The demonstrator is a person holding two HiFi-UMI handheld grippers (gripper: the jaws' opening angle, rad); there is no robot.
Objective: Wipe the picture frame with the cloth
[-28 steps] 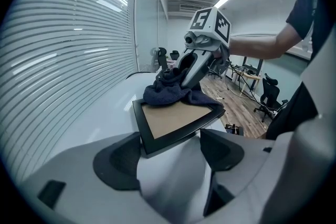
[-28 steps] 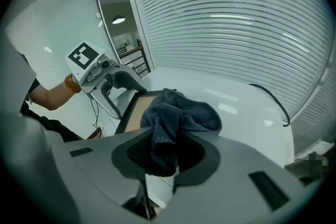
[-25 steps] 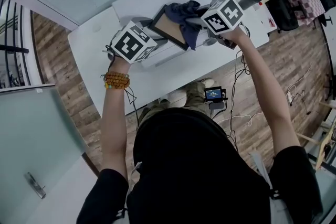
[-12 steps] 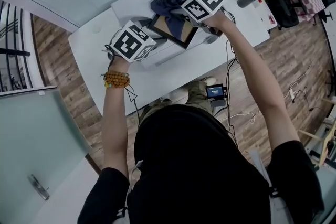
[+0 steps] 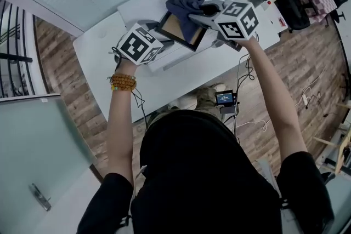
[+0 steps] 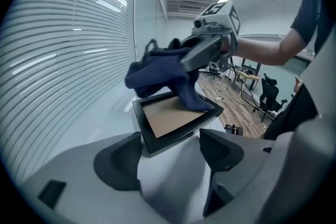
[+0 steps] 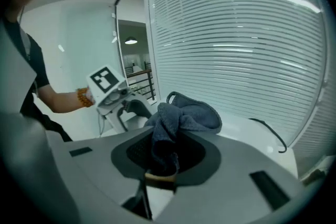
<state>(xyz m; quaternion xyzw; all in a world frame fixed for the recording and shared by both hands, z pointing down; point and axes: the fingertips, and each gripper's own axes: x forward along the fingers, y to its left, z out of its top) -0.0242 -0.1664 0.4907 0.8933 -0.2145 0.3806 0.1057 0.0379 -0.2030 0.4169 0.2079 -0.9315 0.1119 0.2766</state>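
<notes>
Rightward and upward the right gripper (image 5: 204, 8) has been carried since half a second ago, while the left gripper (image 5: 163, 42) has been kept in place. In the head view, one frame (image 5: 176, 27) is seen tilted over the white table (image 5: 109, 57), with one blue cloth (image 5: 186, 4) bunched on its far edge. In the left gripper view, the jaws are clamped on the frame's near corner. In the right gripper view, the jaws are closed on the cloth.
</notes>
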